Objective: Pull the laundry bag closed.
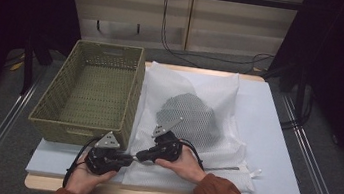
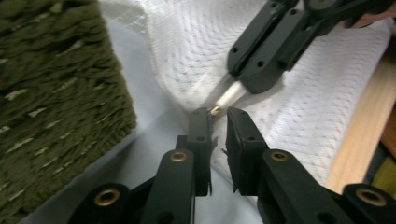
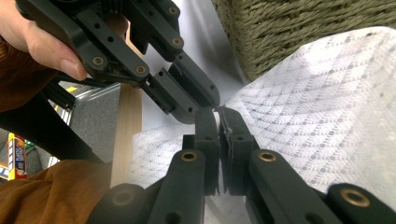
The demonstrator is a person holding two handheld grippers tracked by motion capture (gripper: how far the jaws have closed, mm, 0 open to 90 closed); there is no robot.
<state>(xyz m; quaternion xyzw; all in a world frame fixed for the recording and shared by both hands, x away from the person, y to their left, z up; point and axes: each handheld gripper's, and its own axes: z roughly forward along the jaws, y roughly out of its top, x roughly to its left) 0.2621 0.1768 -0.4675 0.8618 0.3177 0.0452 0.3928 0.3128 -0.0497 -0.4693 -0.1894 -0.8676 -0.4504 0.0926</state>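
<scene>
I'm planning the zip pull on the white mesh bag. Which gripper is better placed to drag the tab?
Right. The right gripper is already shut on the white pull tab. The left gripper, jaws slightly apart, sits at the tab's tip, probably better for steadying the mesh bag.

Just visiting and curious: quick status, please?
Right gripper shut on white mesh laundry bag. Left gripper open at its zipper pull. Woven green basket alongside.

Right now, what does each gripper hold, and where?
The right gripper pinches the white pull tab at the mesh bag's near edge; left gripper's jaws flank its tip, hold unclear.
</scene>
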